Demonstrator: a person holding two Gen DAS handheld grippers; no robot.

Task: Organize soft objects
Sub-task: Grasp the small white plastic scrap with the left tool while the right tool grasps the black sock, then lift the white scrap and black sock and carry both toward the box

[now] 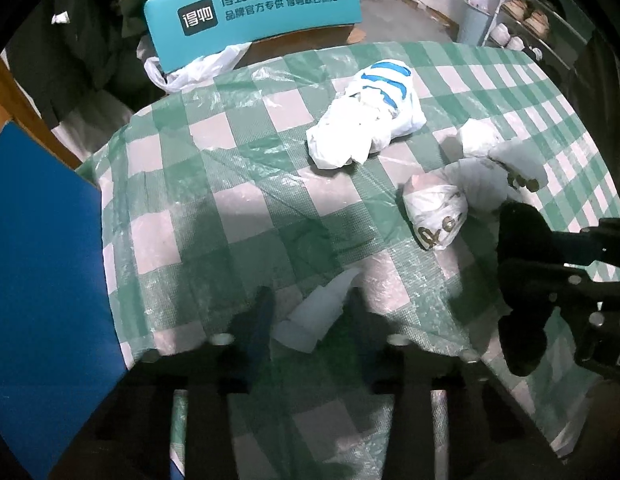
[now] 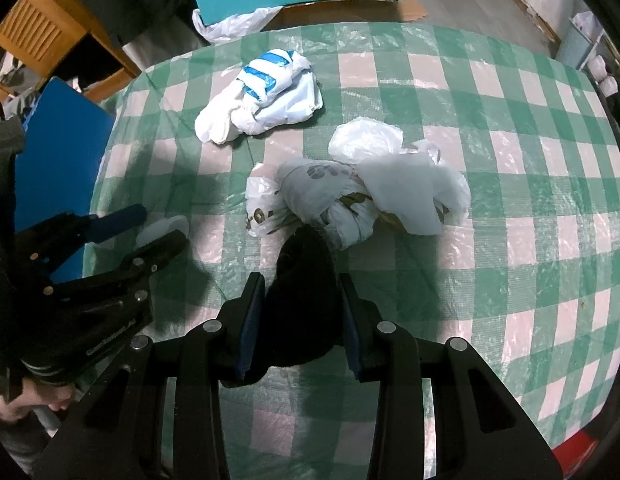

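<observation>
My left gripper (image 1: 310, 300) points down at the checked tablecloth (image 1: 230, 184), its jaws drawn in on a small white plastic bag piece (image 1: 315, 316). The right wrist view shows the same gripper (image 2: 162, 225) at the left with that white piece (image 2: 166, 226) between its fingers. My right gripper (image 2: 300, 284) is shut on a black soft cloth (image 2: 306, 300), which hangs just above the table. On the table lie a blue-striped white bag bundle (image 2: 262, 96), a brown-printed white bag bundle (image 2: 321, 196) and a loose translucent bag (image 2: 393, 168).
A blue board (image 1: 42, 280) stands off the table's left edge. At the far side is a teal chair back with print (image 1: 250, 12) and a white plastic bag (image 1: 194, 68) beside it. A shoe rack (image 1: 521, 20) stands at the back right. A hand (image 2: 26, 396) holds the left gripper.
</observation>
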